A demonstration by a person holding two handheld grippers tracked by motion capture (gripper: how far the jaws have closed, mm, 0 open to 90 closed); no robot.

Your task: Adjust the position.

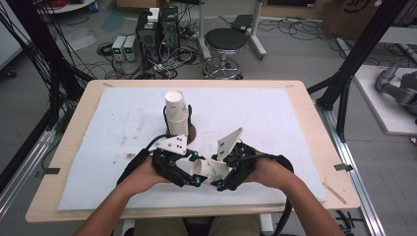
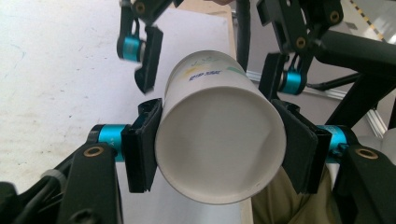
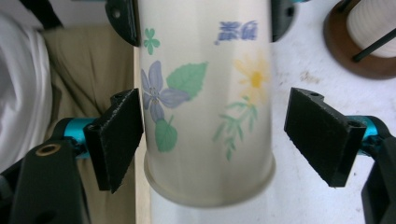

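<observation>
The flowered paper cup (image 2: 219,135) lies sideways between both tools — left tool (image 2: 219,149) clenched on its rim end, right tool (image 3: 229,135) released astride its base.

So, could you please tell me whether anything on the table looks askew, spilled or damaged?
Nothing looks spilled or damaged. The paper cup lies sideways in the air, clamped by the left hand-held gripper, while the right hand-held gripper stands open around it. The white mat carries some dark smudges.

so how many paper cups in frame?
2 that I can separate: one held sideways in the left gripper, cup, and one upside down on the stand, cup. That one may be a stack hiding more.
</observation>
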